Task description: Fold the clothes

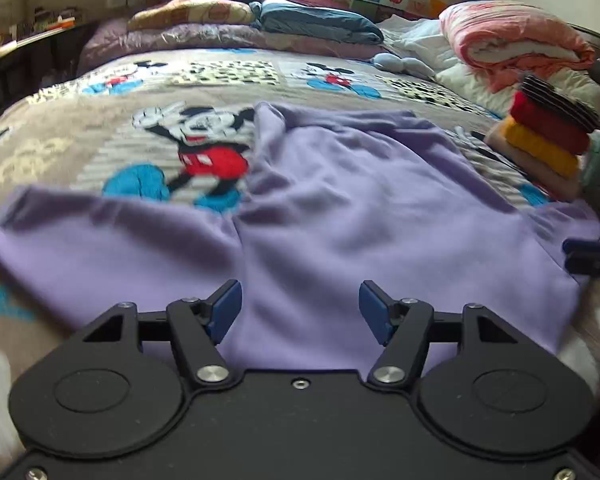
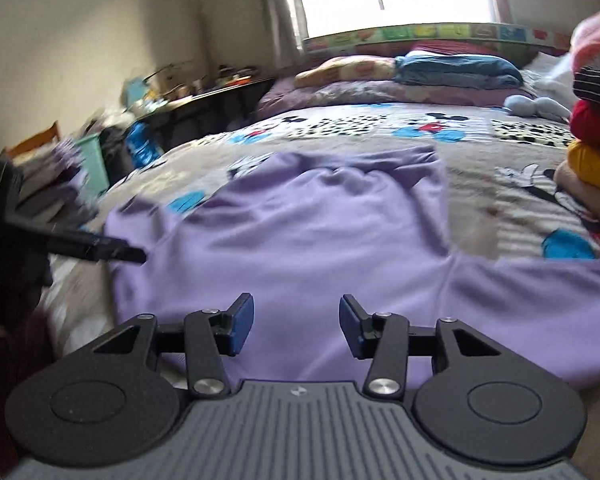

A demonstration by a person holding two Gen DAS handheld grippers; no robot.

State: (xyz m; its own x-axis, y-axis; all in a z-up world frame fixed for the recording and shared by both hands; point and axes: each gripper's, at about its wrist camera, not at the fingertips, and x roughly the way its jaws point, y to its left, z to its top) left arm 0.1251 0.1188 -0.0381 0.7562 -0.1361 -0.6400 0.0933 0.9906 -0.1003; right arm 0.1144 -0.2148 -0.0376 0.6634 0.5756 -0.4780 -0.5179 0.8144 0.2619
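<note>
Both hand-held grippers, left (image 1: 300,312) and right (image 2: 297,325), gape wide, empty, above the purple shirt (image 1: 340,208); pinch the near hem evenly, fold flat on the bed (image 1: 60,140).

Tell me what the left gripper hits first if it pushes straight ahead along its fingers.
Most likely the purple garment: the left gripper is open and low over it, with cloth filling the view ahead. Beyond that lies the Mickey Mouse bedspread. Depth is hard to judge here.

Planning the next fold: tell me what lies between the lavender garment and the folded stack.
Only a bare strip of Mickey Mouse blanket separates the lavender garment from the folded stack, in the right wrist view.
</note>
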